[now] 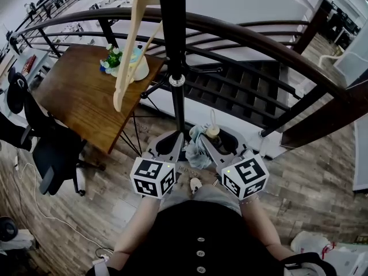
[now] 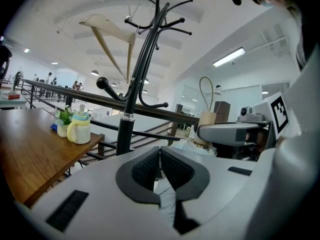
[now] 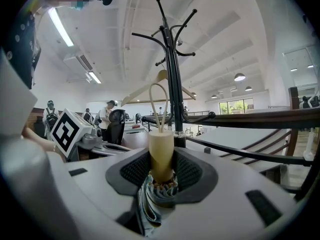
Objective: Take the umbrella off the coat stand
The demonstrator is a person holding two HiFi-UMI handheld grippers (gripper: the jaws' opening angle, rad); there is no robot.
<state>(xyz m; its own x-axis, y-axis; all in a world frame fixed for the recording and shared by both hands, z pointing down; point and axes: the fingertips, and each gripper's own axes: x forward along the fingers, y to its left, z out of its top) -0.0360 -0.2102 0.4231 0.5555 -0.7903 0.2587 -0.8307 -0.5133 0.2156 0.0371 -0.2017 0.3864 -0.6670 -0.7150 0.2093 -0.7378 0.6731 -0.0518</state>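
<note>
The black coat stand (image 1: 172,50) rises straight ahead of me, with a wooden hanger (image 1: 129,45) on one of its hooks. A folded pale blue-grey umbrella (image 1: 198,148) is off the stand, held low in front of the pole. My right gripper (image 1: 218,140) is shut on its cream handle (image 3: 161,154), whose loop strap sticks up, and the folded cloth (image 3: 150,204) bunches under the jaws. My left gripper (image 1: 172,144) sits just left of it. Its pads (image 2: 145,166) are together, with a fold of the umbrella's cloth (image 2: 167,194) caught between the jaws.
A wooden table (image 1: 80,96) stands to the left with a yellow-lidded cup (image 2: 80,129) and a small plant (image 1: 112,56). A dark curved railing (image 1: 259,45) runs behind the stand above a stairwell. A black office chair (image 1: 52,154) is at lower left.
</note>
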